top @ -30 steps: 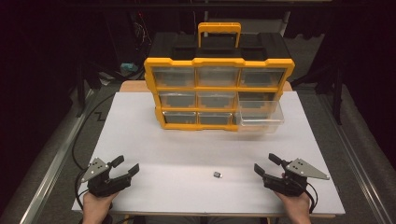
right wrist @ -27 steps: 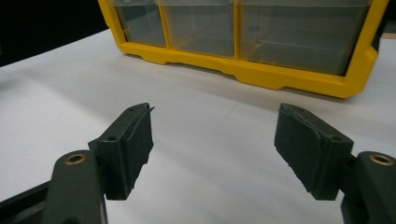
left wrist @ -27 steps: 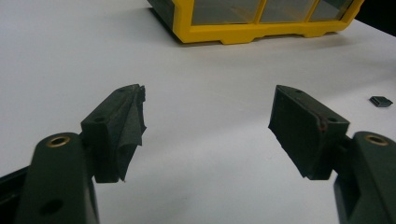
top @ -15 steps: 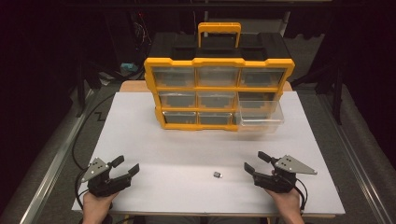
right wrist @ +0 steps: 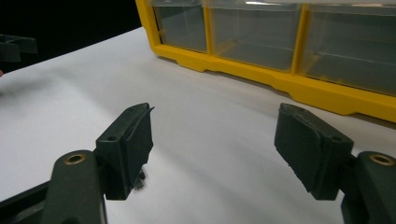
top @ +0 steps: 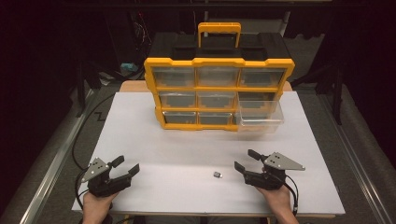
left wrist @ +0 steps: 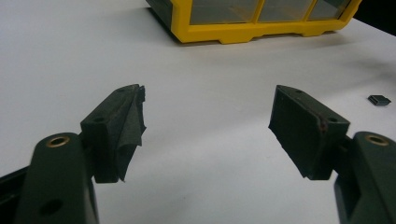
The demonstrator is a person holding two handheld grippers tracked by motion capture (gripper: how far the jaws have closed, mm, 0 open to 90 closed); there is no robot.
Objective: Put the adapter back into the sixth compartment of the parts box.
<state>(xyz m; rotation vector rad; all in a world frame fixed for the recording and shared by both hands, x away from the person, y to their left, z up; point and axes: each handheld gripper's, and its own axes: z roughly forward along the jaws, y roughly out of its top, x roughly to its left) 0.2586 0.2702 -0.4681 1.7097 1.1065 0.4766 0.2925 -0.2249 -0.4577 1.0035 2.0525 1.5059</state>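
Observation:
A tiny dark part (top: 217,174) lies on the white table (top: 196,140) near its front edge. My right gripper (top: 246,159) stands open just right of it, jaws pointing left and away, nothing between them. In the right gripper view (right wrist: 215,121) the part (right wrist: 140,180) peeks out from behind the left jaw. My left gripper (top: 126,164) rests open at the front left, well apart from the part. Its own view (left wrist: 208,107) shows the part (left wrist: 379,100) far off at the right edge.
A yellow organizer (top: 218,93) with clear drawers and a handle stands at the back middle of the table. Its bottom right drawer (top: 260,116) is pulled out. The organizer's lower rows show in both gripper views (left wrist: 261,18) (right wrist: 280,46). Cables trail from both grippers.
My right gripper has slid left along the front of the table and now sits close beside the small part. The left gripper has stayed put.

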